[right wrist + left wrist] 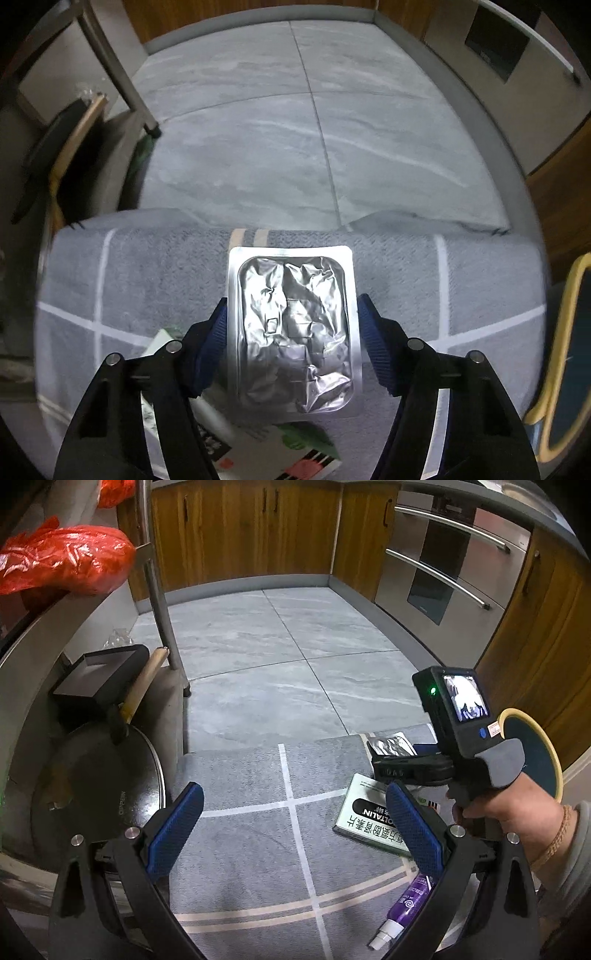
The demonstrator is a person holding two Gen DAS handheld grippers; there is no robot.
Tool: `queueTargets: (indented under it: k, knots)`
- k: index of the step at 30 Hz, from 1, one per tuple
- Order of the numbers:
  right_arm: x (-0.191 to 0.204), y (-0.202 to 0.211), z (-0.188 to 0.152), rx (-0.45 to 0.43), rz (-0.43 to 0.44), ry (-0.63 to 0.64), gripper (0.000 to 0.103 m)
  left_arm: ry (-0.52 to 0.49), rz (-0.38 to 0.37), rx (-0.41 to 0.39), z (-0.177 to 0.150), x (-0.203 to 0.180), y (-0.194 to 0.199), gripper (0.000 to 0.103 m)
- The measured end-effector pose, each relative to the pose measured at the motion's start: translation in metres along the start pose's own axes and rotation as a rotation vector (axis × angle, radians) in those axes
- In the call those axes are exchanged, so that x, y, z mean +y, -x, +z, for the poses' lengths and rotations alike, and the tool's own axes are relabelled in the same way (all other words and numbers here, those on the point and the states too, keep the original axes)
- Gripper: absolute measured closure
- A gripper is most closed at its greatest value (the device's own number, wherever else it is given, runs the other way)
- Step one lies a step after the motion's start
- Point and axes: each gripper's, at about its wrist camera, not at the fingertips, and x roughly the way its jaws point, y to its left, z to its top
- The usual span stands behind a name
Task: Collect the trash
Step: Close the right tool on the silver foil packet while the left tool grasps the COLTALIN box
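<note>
A crumpled silver foil blister pack (291,332) sits between the blue pads of my right gripper (291,301), which is shut on its two long edges and points steeply down at the grey mat (147,277). Beneath it lies a white-and-green medicine box (258,443). In the left wrist view the same foil pack (391,744) shows past the right tool, held by a person's hand (495,812). My left gripper (293,786) hangs open over the mat (240,775) with nothing between its fingers. The medicine box (369,819) and a purple tube (410,904) lie by its right finger.
A dark round pan lid (96,786), a black square tray (99,672) and a wooden handle (144,679) crowd the left. Red plastic bags (66,561) sit on a shelf above, beside a metal leg (162,609). An oven (443,565) and wooden cabinets line the far side. A yellow-rimmed disc (535,753) stands right.
</note>
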Motion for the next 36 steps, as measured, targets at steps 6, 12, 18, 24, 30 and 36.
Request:
queueTargets:
  k: [6,12,18,24,30,36]
  knots:
    - [-0.011,0.007,-0.001,-0.002,0.042,-0.015,0.035,-0.023,0.012,0.020,-0.004,-0.008,-0.007,0.006]
    - [-0.035,0.028,0.000,-0.046,0.051,-0.024,0.035,-0.010,0.005,0.074,-0.010,-0.023,-0.027,0.006]
    - [-0.071,0.049,-0.002,-0.087,0.052,-0.047,0.035,0.098,0.025,0.122,-0.014,-0.047,-0.049,0.006]
    - [-0.106,0.077,-0.007,-0.145,0.050,-0.052,0.035,0.198,0.079,0.151,-0.020,-0.084,-0.070,0.006]
    - [-0.141,0.099,-0.021,-0.178,0.062,-0.084,0.035,0.261,0.135,0.163,-0.023,-0.101,-0.086,0.006]
    - [-0.164,0.112,-0.042,-0.188,0.064,-0.100,0.035,0.345,0.198,0.216,-0.032,-0.111,-0.105,0.006]
